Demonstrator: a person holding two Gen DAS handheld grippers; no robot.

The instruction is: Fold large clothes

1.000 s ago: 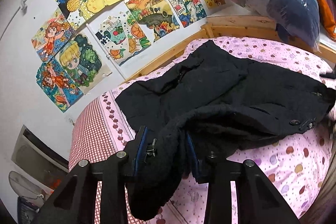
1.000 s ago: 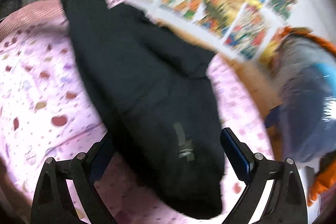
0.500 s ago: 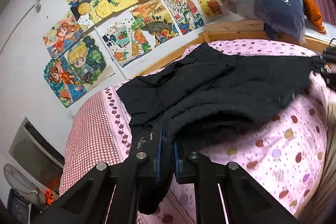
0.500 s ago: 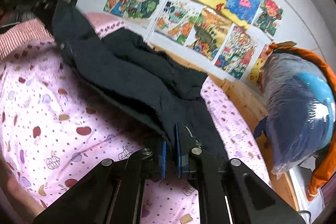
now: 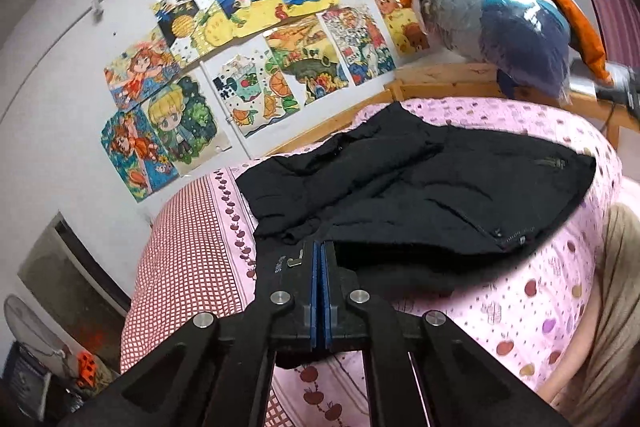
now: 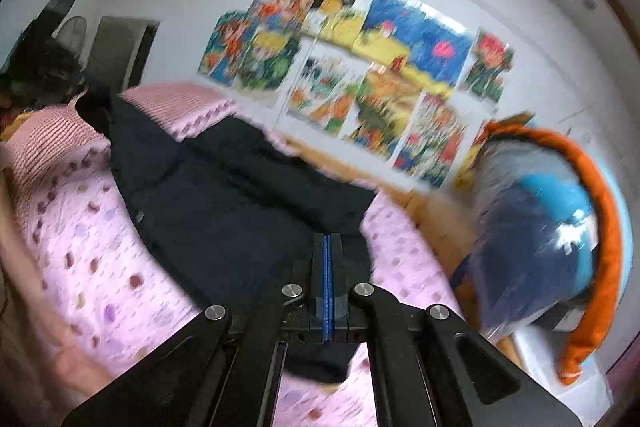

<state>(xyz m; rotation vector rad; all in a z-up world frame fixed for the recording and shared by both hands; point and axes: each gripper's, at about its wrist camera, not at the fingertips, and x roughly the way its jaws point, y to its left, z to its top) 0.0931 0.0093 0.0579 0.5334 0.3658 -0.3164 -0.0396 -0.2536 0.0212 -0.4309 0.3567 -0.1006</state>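
Closed since a second ago: both sets of jaws, then spread either side of black fabric, now pressed pad to pad. Left gripper (image 5: 320,247) clenched on a fold of the black coat (image 5: 440,187) at its near edge — cloth bunched around and below the fingers, a dark flap hanging under the blue pads. Right gripper (image 6: 327,239) likewise clamped on the coat's (image 6: 224,211) near hem, with a flap of fabric drooping beneath the fingers; view smeared by motion, so finer detail of the pinch not legible.

Coat now spread flatter and wider across the pink dotted bedsheet (image 5: 540,307) than a second ago, when heaped in the middle. Lying lengthwise across the bed, a zip pocket and a zipper end visible on the upper surface in the left wrist view, one part reaching up toward the wooden bed rail (image 5: 440,75). Red checked cover (image 5: 180,267) lying just beside the coat's left end, touching the sheet border.

Noted beyond the bed: a row of colourful drawings (image 5: 260,47) fixed to the white wall; a plastic-wrapped blue and grey bundle (image 5: 512,35) with an orange cloth (image 5: 568,11) draped over it, resting at the rail. Beige fabric (image 5: 616,287) at the right edge of the left wrist view — nature not determinable.
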